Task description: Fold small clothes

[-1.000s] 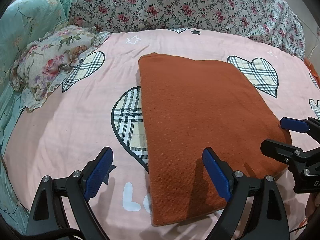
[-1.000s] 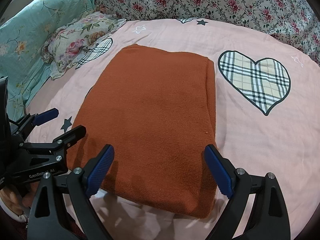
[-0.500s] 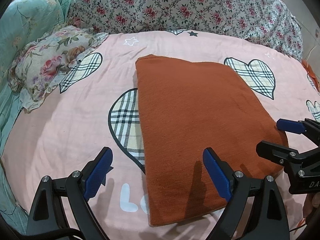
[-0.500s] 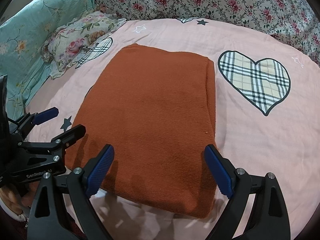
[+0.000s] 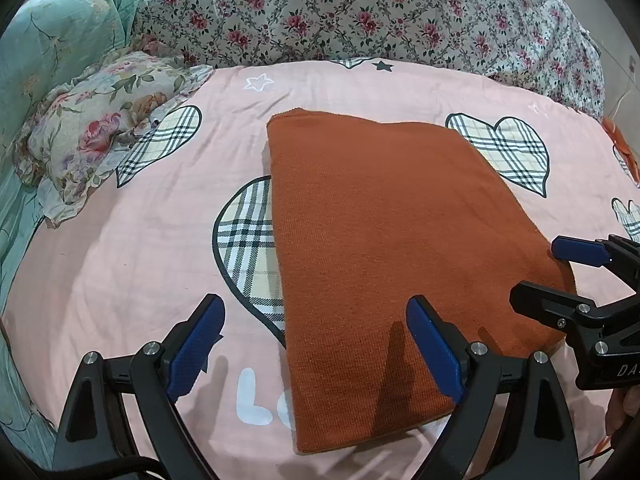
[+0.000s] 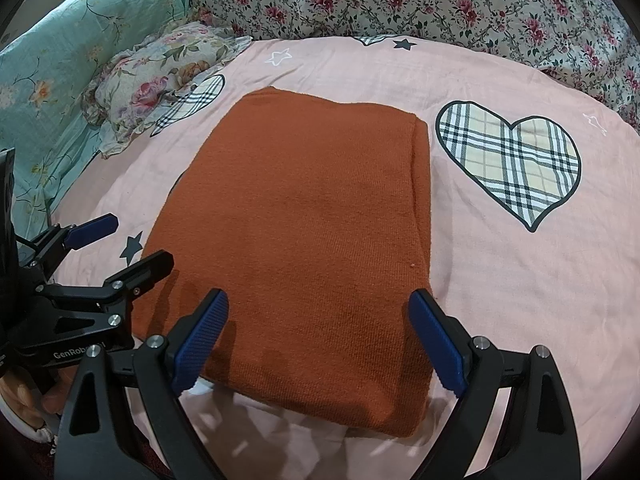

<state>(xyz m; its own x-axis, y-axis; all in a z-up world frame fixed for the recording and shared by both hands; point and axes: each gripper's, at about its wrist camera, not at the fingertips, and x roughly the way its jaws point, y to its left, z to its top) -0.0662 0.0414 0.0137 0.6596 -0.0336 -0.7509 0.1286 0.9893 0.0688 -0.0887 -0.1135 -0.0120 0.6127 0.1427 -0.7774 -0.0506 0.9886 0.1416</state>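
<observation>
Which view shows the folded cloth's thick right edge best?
The right wrist view: the cloth sits centred and its layered right edge runs in full view. The left wrist view shows the cloth off to the right, that edge flattened, its near end behind the right tongs.

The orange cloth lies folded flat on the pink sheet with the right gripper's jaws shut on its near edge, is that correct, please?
Not quite: the right gripper has its jaws open, holding nothing, as the right wrist view shows. The orange cloth does lie folded flat on the pink sheet.
</observation>
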